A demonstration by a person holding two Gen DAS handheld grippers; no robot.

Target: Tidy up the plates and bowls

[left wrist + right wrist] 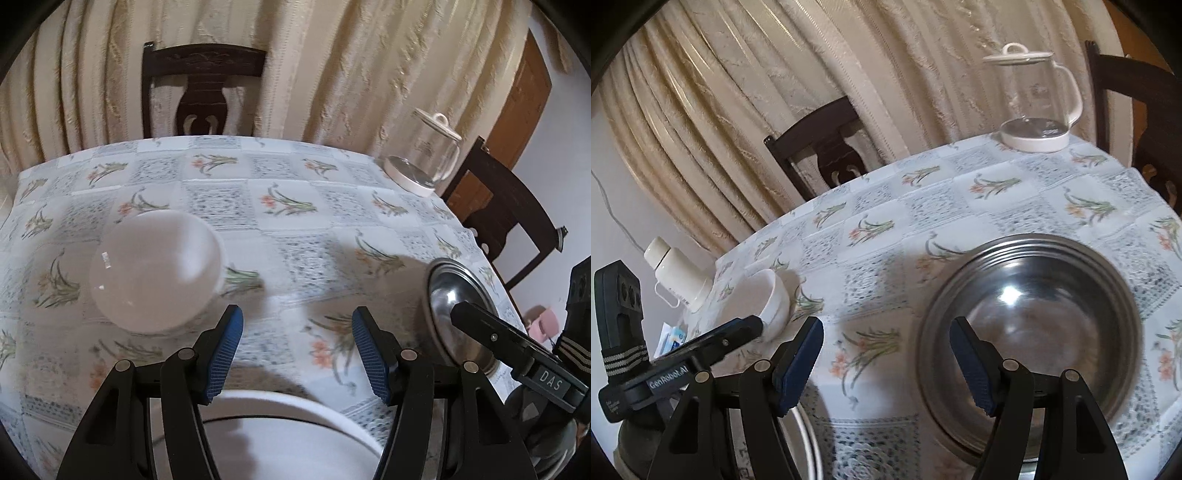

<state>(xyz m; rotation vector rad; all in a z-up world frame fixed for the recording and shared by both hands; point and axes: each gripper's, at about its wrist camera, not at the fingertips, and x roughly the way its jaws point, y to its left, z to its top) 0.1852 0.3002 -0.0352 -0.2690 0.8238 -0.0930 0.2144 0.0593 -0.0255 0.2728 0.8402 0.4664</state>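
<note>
Left wrist view: the left gripper (pixel 297 349), blue ribbed pads spread apart and empty, hung over a floral tablecloth (pixel 295 206). A smooth white bowl (pixel 157 271) lay ahead-left; a white plate's rim (pixel 295 406) curved beneath.

Right wrist view: the right gripper (pixel 886 363), jaws apart, faced a round stainless-steel bowl (pixel 1034 332); a glass kettle (pixel 1036 99) stood beyond.

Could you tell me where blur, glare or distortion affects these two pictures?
Left wrist view: the white bowl is smeared by motion blur, and the tablecloth bows with fisheye distortion. Right wrist view: a bright highlight glares inside the steel bowl, with dark vignetted corners.
</note>
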